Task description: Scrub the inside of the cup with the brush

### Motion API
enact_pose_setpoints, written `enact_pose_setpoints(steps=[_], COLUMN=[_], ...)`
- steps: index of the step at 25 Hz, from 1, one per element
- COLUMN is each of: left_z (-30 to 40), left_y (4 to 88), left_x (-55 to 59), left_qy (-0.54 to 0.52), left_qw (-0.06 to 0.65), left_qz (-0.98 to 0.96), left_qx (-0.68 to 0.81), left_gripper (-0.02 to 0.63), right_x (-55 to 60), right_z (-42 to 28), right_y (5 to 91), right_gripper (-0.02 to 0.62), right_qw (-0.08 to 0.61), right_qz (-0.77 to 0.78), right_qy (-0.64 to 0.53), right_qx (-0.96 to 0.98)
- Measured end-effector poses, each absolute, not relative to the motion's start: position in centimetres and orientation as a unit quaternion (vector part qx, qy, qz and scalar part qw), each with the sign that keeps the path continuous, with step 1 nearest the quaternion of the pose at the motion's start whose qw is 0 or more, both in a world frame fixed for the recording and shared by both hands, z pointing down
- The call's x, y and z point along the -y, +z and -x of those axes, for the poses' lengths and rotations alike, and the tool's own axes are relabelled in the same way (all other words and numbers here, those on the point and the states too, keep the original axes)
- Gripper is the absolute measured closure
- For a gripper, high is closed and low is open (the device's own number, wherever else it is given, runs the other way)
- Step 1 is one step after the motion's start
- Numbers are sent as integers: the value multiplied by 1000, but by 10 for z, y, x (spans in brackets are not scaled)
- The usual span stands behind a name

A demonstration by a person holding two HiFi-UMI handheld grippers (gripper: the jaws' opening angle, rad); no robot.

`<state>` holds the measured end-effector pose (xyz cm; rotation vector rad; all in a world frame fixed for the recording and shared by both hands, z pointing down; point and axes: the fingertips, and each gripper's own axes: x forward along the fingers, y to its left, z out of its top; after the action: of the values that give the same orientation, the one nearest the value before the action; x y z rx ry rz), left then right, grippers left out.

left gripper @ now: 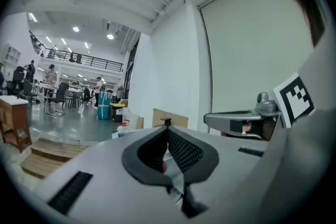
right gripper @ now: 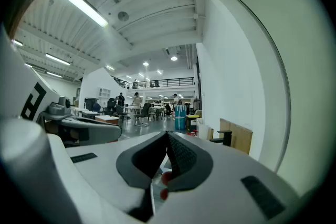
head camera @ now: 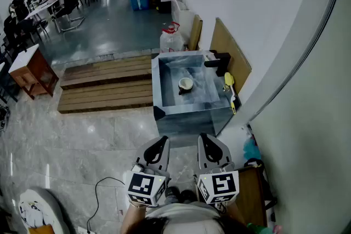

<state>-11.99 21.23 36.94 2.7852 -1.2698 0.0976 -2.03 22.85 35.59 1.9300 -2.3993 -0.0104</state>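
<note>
While the sink (head camera: 185,119) stands ahead, left gripper (head camera: 163,141) and right gripper (head camera: 204,137) hang shut, empty, well short. Cup (head camera: 186,84) sits mid-basin: likely hard, slick, breakable, so pinch the rim. Brush (head camera: 230,86) lies along the sink's right edge; grab its handle.

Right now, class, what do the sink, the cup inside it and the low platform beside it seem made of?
Sink: probably stainless steel, grey sheen with streaky reflections. Cup: likely glazed ceramic, pale and smooth, though too small to be sure. Platform: wood, brown planks with visible seams, matte.
</note>
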Motion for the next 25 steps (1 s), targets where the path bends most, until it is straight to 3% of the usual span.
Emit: enact_pose_setpoints(steps=[25], left_z=[112], left_y=[373], left_x=[-185], left_qy=[33], left_qw=[45], left_qz=[-926], left_qx=[373], left_gripper=[597], right_x=[-205], right_z=[14], right_y=[348], right_gripper=[571], right_qw=[20], right_qz=[-661], right_qy=[-7], right_qx=[750])
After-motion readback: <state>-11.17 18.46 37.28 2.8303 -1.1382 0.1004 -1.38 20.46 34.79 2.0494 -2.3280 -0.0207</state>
